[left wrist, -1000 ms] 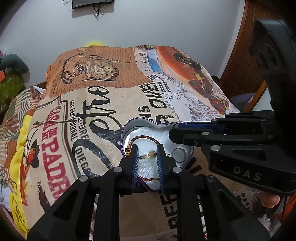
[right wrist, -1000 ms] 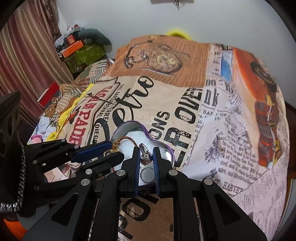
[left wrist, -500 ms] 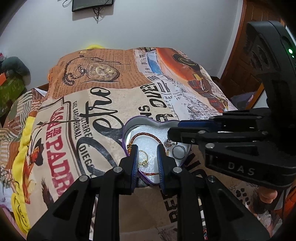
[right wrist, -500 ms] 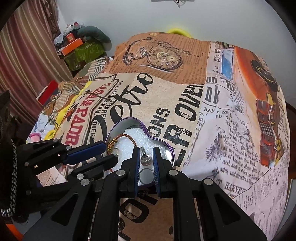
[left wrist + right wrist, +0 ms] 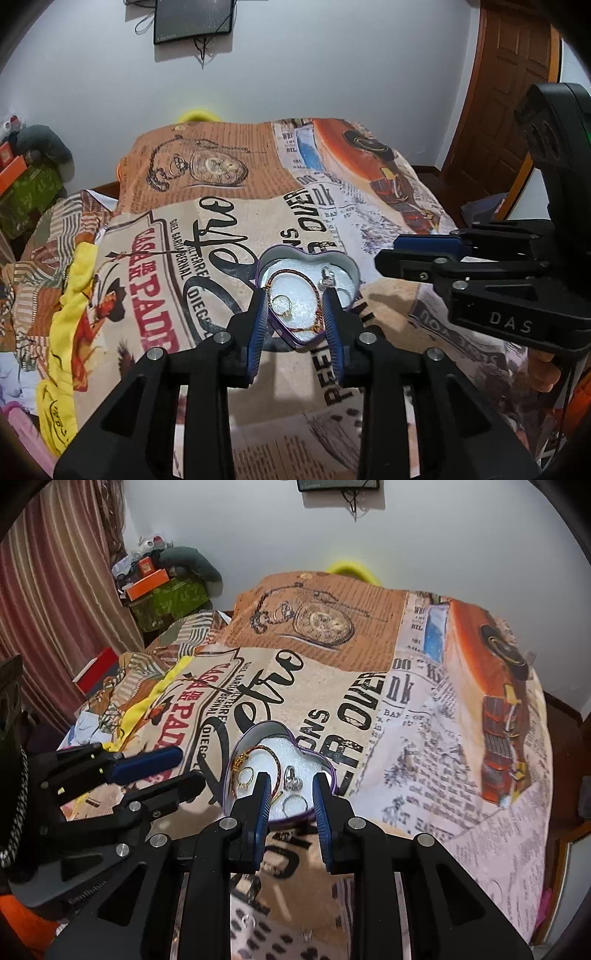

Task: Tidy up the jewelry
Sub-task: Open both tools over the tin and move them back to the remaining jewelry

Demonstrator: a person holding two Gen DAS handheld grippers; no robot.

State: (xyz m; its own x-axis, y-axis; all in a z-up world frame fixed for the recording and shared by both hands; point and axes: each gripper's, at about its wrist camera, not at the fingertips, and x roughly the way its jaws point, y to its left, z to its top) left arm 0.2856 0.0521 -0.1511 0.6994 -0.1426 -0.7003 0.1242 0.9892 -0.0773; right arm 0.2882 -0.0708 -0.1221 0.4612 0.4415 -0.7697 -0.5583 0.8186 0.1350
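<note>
- My left claw (image 5: 295,299) hangs over the near end of the heart-shaped tin (image 5: 343,264). Its jaws have just been opening and stand a little apart. Nothing is gripped between them.
- My right claw (image 5: 290,786) hangs over the same tin (image 5: 258,729), also at its near end. Its jaws have just been opening too, to a narrow gap, and they hold nothing.
- The tin sits on a bedspread (image 5: 229,229) printed with newspaper lettering, a pocket watch and an orange car. The tin has a purple rim and a white lining.
- Inside the tin lies a red-and-gold cord bracelet (image 5: 291,274), looped along the wall.
- A gold ring (image 5: 282,304) lies on the lining within that loop, seen between my left jaws.
- A silver ring with a stone (image 5: 293,781) lies near the middle of the tin, seen between my right jaws.
- A plain silver ring (image 5: 294,805) lies just beside it, nearer to me.
- In the left view, my right claw (image 5: 391,254) reaches in from the right edge, with part of a hand (image 5: 543,373) below it.
</note>
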